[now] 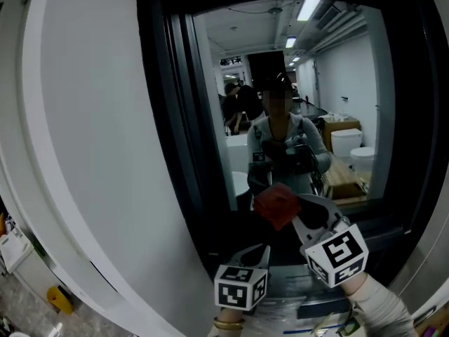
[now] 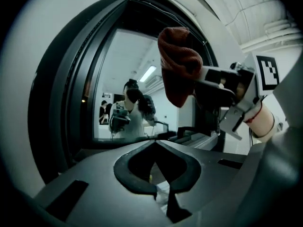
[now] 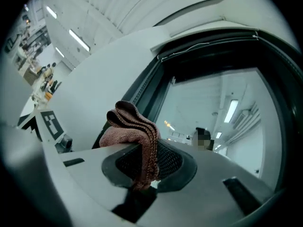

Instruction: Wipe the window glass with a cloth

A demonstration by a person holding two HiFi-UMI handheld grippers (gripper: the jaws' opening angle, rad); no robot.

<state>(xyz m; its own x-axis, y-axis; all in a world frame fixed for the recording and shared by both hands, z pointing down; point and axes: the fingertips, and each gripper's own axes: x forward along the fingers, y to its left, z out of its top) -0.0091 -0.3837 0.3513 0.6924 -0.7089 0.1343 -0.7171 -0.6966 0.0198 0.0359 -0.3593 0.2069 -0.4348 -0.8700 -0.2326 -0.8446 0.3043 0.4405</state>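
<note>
Cloth (image 1: 277, 206), reddish-brown folded terry, is pinched in my right gripper (image 3: 144, 151), lower centre of the head view, before the dark-framed window glass (image 1: 302, 104). Soft and limp, I judge; hold its bunched folds. My left gripper (image 2: 154, 143) is closed, empty.

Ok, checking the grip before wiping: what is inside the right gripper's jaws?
A folded reddish-brown cloth is pinched in the right gripper, its bunched end sticking out past the tips. How much cloth lies deeper between the jaws is covered by the jaws themselves.
</note>
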